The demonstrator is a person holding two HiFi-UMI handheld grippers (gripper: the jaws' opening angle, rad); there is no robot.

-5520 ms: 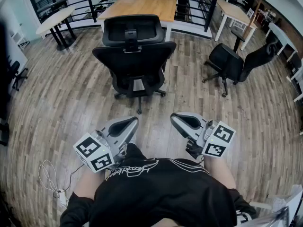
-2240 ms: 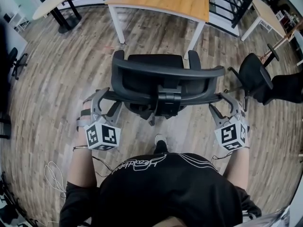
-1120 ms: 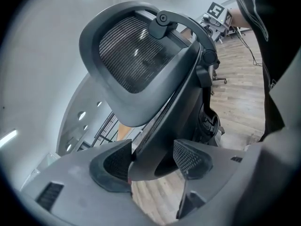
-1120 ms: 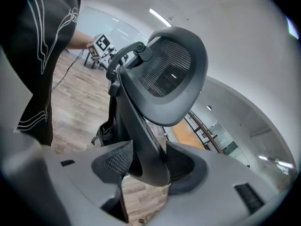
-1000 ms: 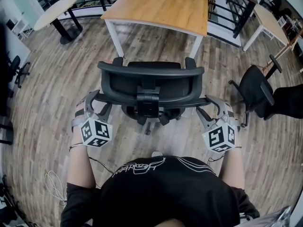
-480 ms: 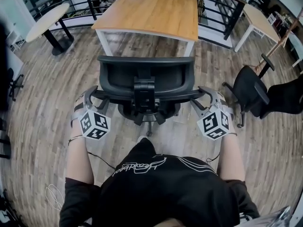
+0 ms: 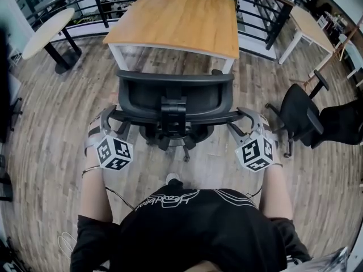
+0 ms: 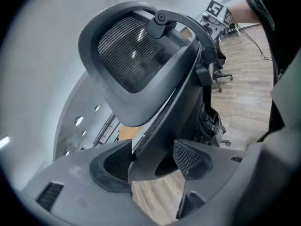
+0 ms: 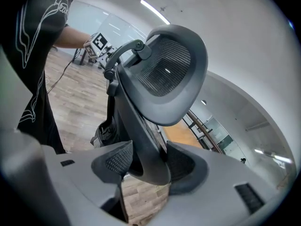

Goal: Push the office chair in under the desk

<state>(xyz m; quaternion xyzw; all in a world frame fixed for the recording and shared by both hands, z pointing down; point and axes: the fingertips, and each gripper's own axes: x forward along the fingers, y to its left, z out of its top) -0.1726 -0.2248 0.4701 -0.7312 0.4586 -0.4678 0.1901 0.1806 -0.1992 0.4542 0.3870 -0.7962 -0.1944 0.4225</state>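
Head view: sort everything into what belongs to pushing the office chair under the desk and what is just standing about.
Belongs to the job:
office chair
wooden desk ahead of it
left gripper and right gripper, each clamped on a side edge of the chair's back

Just standing about:
second black chair at right
round table at far left
white table at far right

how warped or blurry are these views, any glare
Head view: strong fisheye, floor planks bow, everything sharp. Left gripper view: dark round vignette, small glints on the office chair mesh. Right gripper view: same vignette, bright ceiling strip lights.
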